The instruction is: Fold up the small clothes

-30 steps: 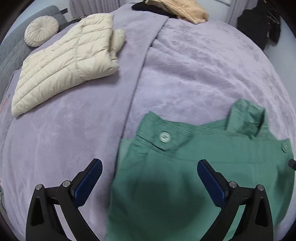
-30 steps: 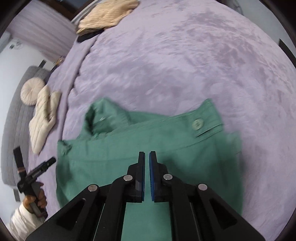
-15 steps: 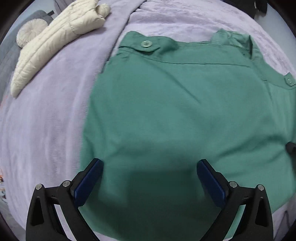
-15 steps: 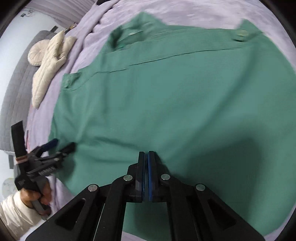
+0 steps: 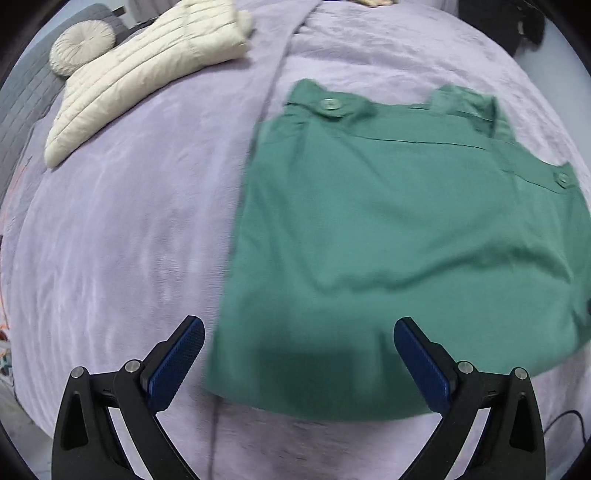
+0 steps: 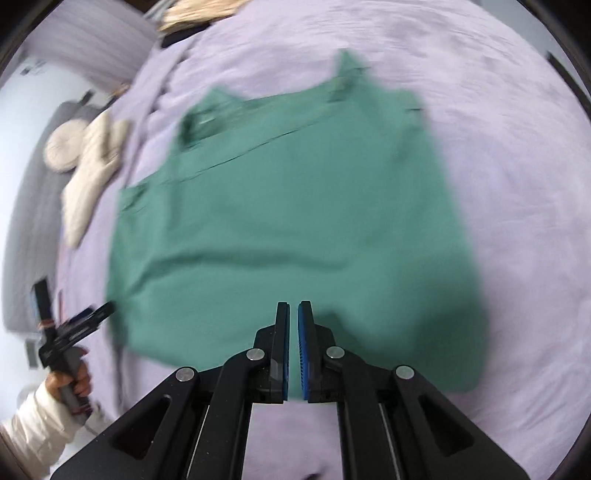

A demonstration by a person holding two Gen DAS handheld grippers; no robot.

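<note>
A green button-up shirt (image 5: 388, 240) lies spread flat on the purple blanket (image 5: 122, 229), collar at the far side. My left gripper (image 5: 295, 332) is open wide above the shirt's near left corner; its left finger hangs over bare blanket, its right over cloth, and nothing is held. In the right wrist view the shirt (image 6: 295, 221) fills the middle. My right gripper (image 6: 291, 314) hovers over its near hem, all but shut, with jaws opening to a thin slit and no cloth between them. The left gripper (image 6: 74, 325) shows at the shirt's left corner, held by a hand in a cream sleeve.
A cream puffer jacket (image 5: 147, 74) and a round cushion (image 5: 83, 46) lie at the far left, by a grey padded surface (image 5: 22, 103). Dark clothing (image 5: 517, 26) hangs at the far right. A beige garment (image 6: 199, 14) lies at the bed's far end. The blanket's near edge (image 5: 332, 450) runs just below the shirt.
Both grippers drew back toward the near edge of the bed, so the whole shirt and its near hem show. The left one also shifted left. The right pads parted to a slit.
</note>
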